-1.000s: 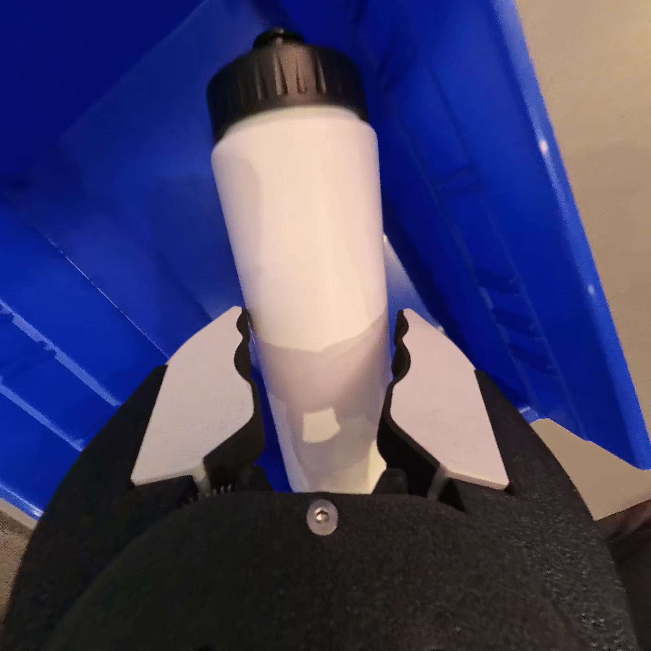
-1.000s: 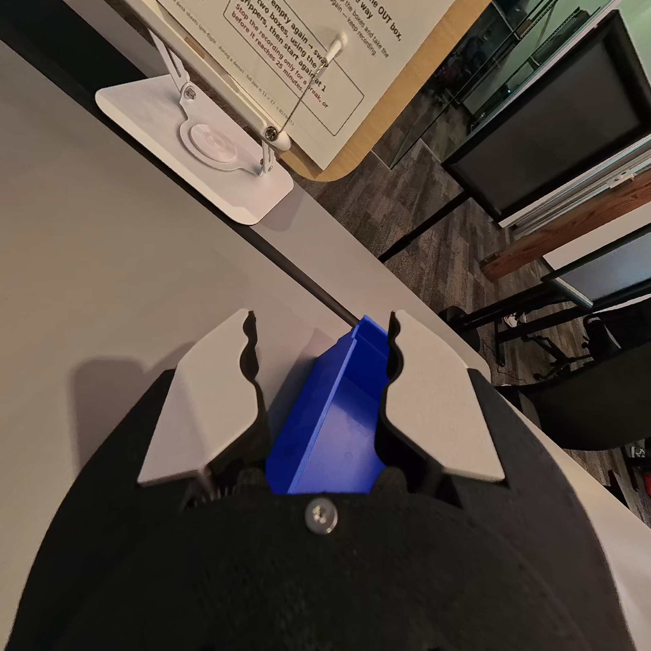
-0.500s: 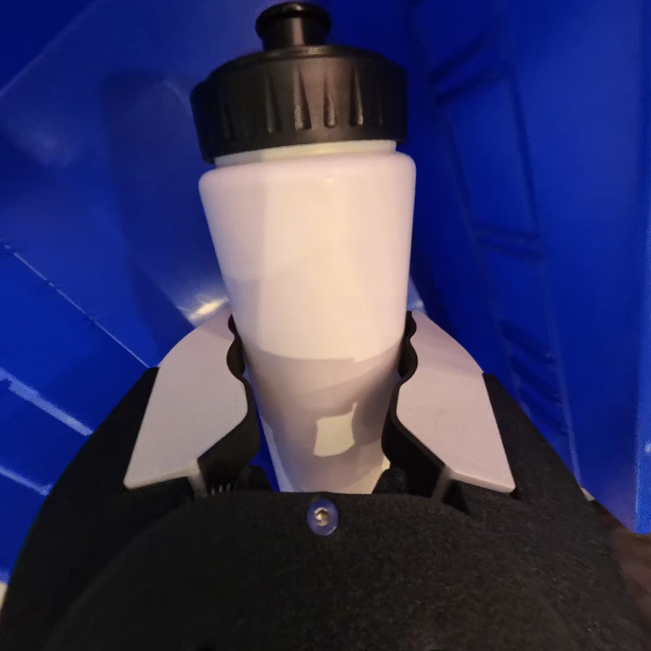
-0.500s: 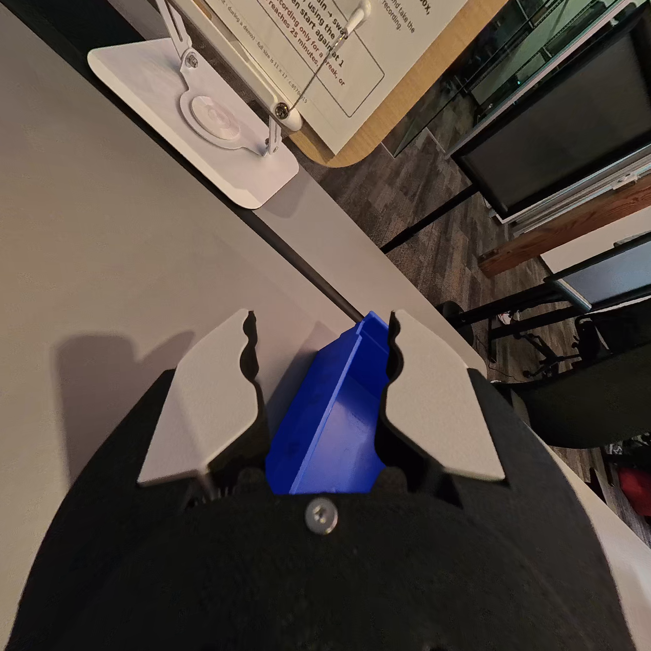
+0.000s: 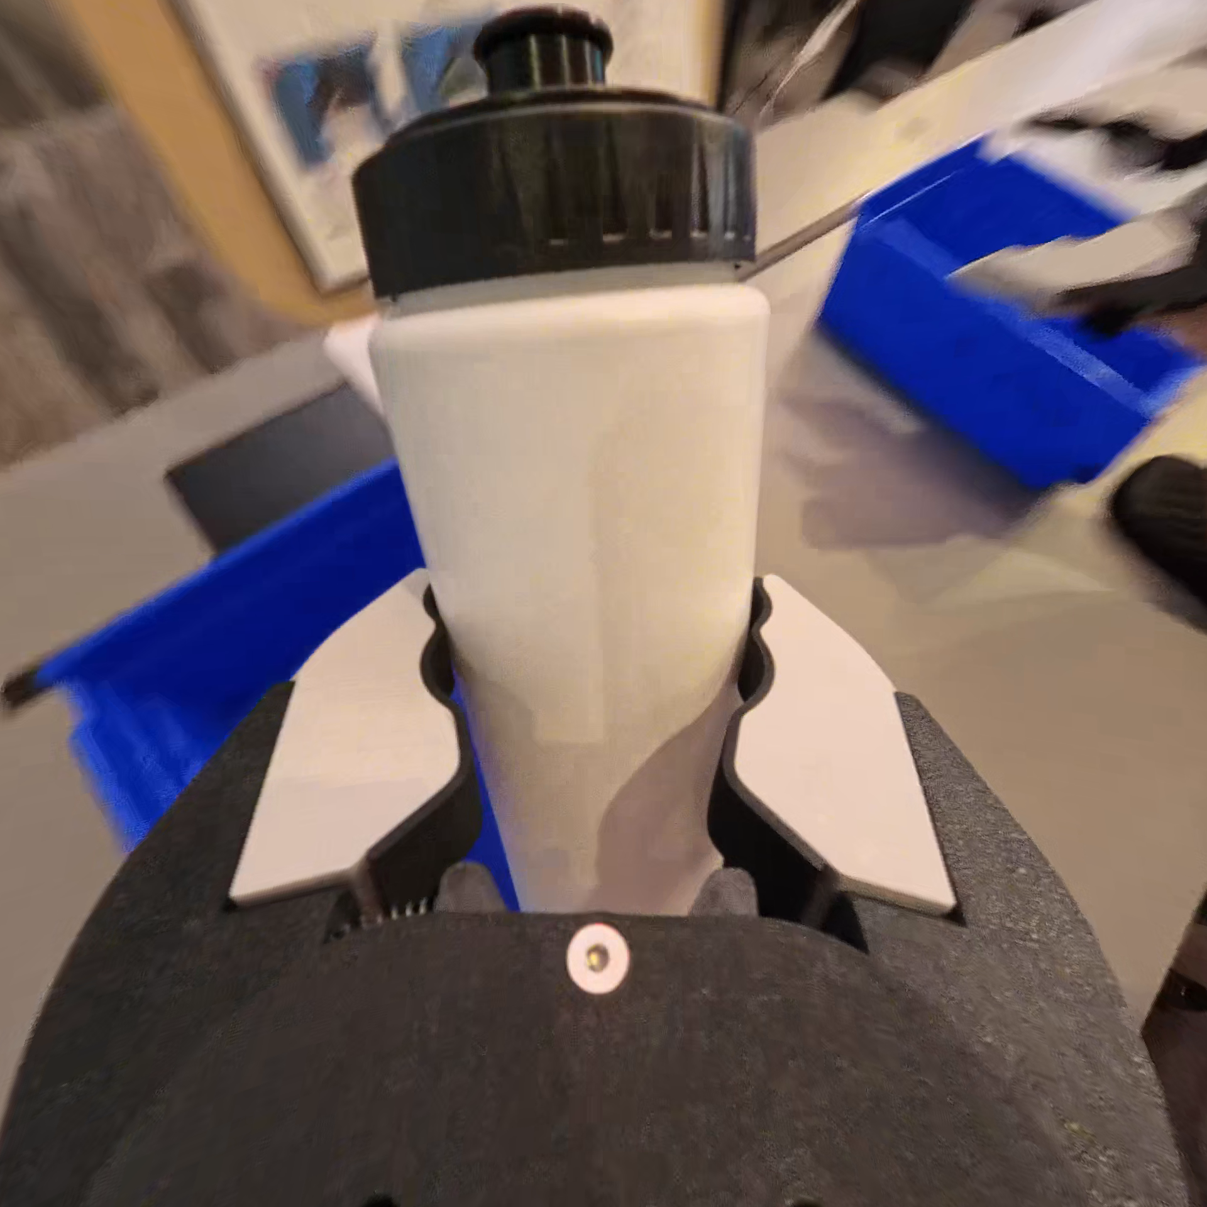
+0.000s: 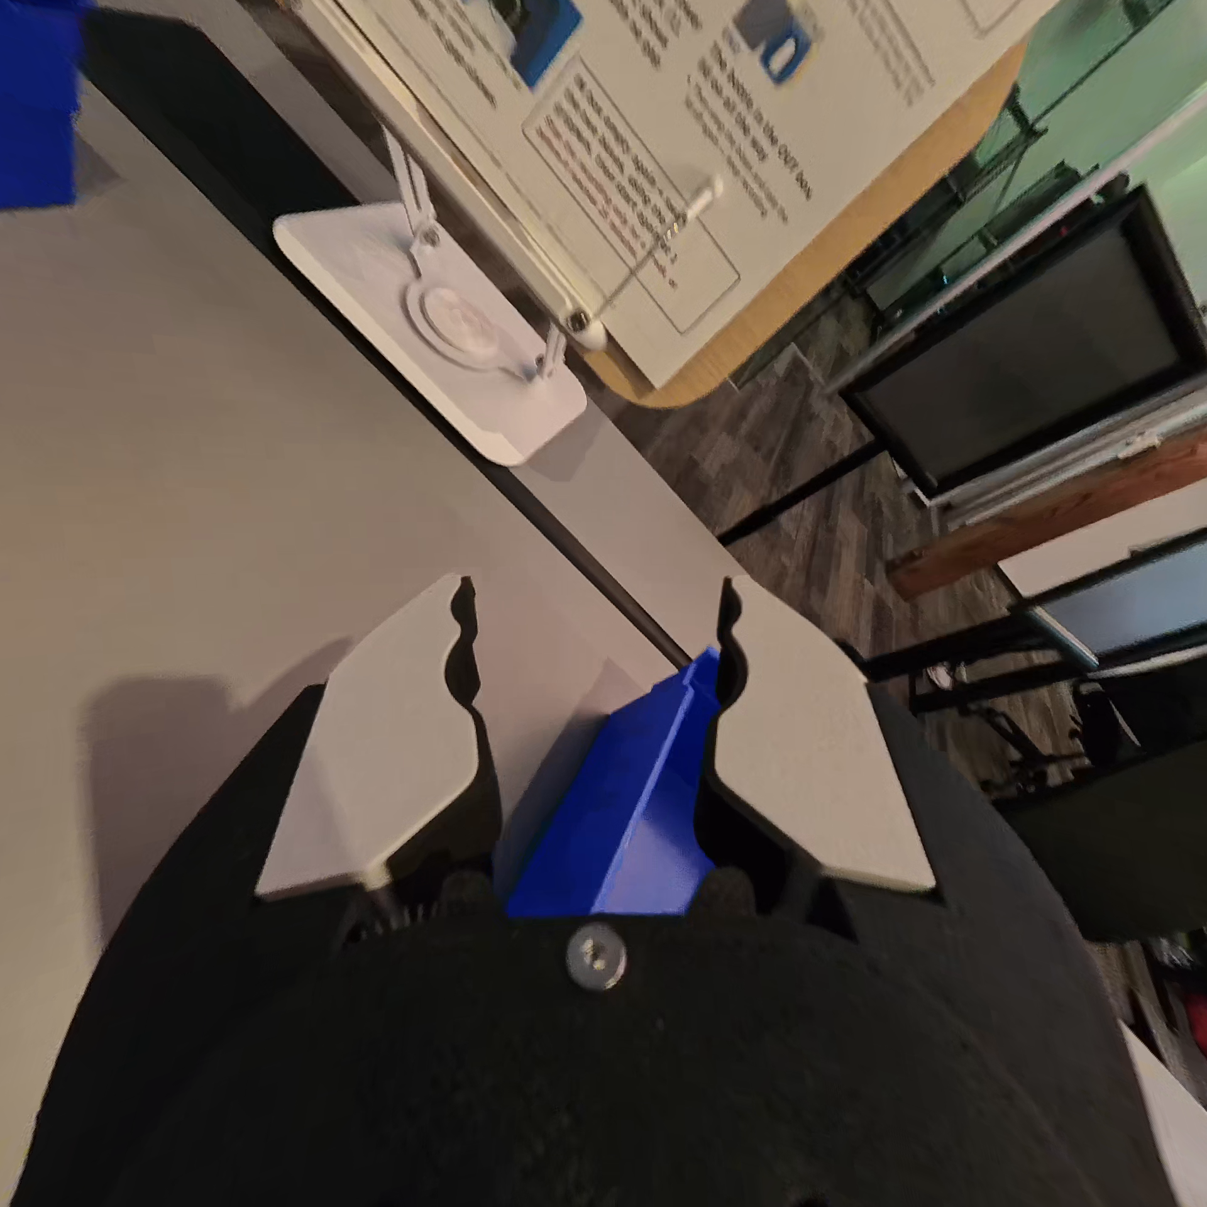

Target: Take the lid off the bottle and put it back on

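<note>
A white bottle (image 5: 575, 496) with a black ribbed screw lid (image 5: 555, 189) and a black spout stands out between my left gripper's fingers. My left gripper (image 5: 591, 607) is shut on the bottle's lower body and holds it in the air above the table, lid on. My right gripper (image 6: 594, 607) is open and empty, over the grey table with a blue bin (image 6: 620, 810) seen between its fingers. The right gripper (image 5: 1071, 274) also shows blurred at the right edge of the left wrist view, above the right-hand bin.
Two blue bins sit on the grey table (image 5: 980, 653): one behind the bottle at the left (image 5: 215, 653), one at the right (image 5: 993, 392). A white stand (image 6: 431, 333) holding an instruction board (image 6: 653, 150) is at the table's far edge. Monitors and chairs lie beyond.
My left gripper has lifted the bottle out of the blue bin and tilted up to look across the table. My right gripper has shifted slightly, still open over the other bin.
</note>
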`<state>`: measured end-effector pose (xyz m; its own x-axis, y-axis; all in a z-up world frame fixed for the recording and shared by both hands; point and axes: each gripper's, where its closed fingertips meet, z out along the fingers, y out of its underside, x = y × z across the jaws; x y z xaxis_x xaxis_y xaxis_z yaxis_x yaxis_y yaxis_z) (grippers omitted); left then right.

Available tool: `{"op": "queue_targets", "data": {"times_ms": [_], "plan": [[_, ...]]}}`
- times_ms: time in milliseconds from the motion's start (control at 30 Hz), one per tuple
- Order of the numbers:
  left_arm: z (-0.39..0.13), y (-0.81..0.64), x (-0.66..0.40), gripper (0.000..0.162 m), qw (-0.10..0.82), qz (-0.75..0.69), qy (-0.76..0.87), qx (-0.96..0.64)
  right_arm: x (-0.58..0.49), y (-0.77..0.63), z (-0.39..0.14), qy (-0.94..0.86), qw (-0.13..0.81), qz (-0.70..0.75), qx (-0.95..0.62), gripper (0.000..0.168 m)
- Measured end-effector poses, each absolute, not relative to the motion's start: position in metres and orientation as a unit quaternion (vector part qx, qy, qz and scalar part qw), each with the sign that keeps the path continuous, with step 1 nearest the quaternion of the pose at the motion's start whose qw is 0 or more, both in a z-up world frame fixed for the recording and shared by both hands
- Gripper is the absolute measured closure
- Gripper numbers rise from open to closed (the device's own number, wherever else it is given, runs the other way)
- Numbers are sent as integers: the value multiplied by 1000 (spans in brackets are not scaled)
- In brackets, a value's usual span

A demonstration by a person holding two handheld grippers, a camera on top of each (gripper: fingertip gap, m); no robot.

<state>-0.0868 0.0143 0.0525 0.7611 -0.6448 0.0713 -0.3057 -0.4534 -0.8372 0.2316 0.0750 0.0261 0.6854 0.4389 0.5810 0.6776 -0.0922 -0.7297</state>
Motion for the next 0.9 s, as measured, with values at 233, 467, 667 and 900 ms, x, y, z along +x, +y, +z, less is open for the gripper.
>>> {"op": "queue_targets", "data": {"times_ms": [233,467,667,900], "plan": [[92,-19,50,74,528,-399,362,-657,165,6,81,-435,620,212,-618,95],[39,-36,122,74,521,-413,403,-629,148,-28,99,-412,561,404,-594,88],[10,-46,148,74,532,-393,431,-613,118,-39,64,-449,490,428,-612,80],[-21,-33,151,74,534,-381,418,-628,112,-35,17,-544,456,326,-625,87]]}}
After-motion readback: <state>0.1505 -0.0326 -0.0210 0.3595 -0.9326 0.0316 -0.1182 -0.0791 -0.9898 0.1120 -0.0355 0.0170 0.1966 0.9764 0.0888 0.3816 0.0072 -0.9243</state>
